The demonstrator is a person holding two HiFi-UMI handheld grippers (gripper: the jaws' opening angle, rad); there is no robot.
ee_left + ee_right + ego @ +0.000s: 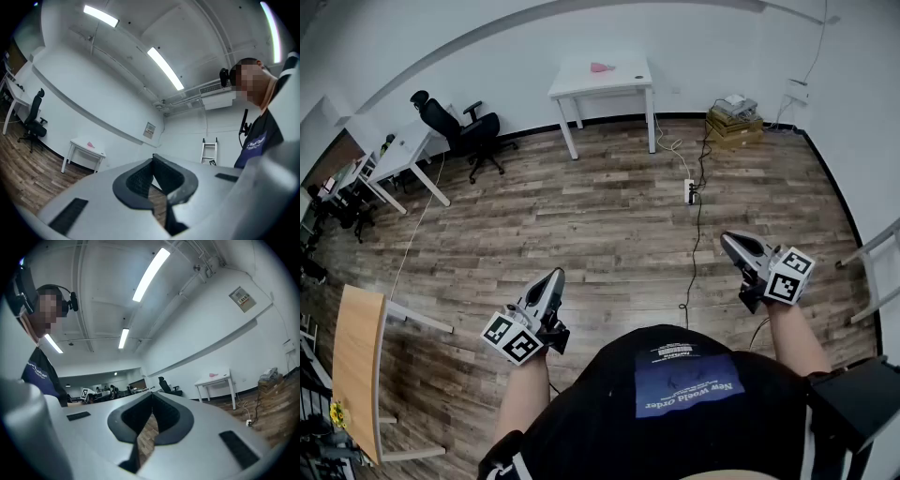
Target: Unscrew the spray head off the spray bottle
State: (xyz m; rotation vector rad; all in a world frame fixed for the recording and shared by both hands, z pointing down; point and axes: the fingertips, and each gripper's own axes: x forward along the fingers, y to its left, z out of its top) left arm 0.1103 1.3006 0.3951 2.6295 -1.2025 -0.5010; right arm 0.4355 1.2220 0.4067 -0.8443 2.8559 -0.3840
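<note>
— Grey plastic, head view, item one: left gripper (553,277), held out at waist height over the plank floor (609,225), marker cube towards the body. Item two: right gripper (728,241), same posture, well apart from the first.

— Contents of each?

— Nothing. Both point away from the person at bare boards. Also listed: white table (600,80) against the far wall with a small pink object (601,67) on it, black office chair (459,127), cardboard boxes (733,127) in the corner, power strip (690,192) on the floor.

— Spray bottle?

— Not entered. This view shows no spray bottle and no spray head.

— Left gripper view?

— Jaws clenched pad to pad, tips meeting, nothing between them. The nose is tipped a little upward, so it takes in wall, ceiling lights and a stepladder (209,150). No bottle.

— Right gripper view?

— Same entry: jaws pressed together on nothing, floor showing through the gap beneath the pads. White table and chair beyond, desks far off. No bottle.

— Reason for the posture?

— My judgement: a carrying or ready pose. Closed, empty and apart, neither gripper is set to hold the body or turn the head. Task not begun. The bottle must first be found, likely outside these views.
</note>
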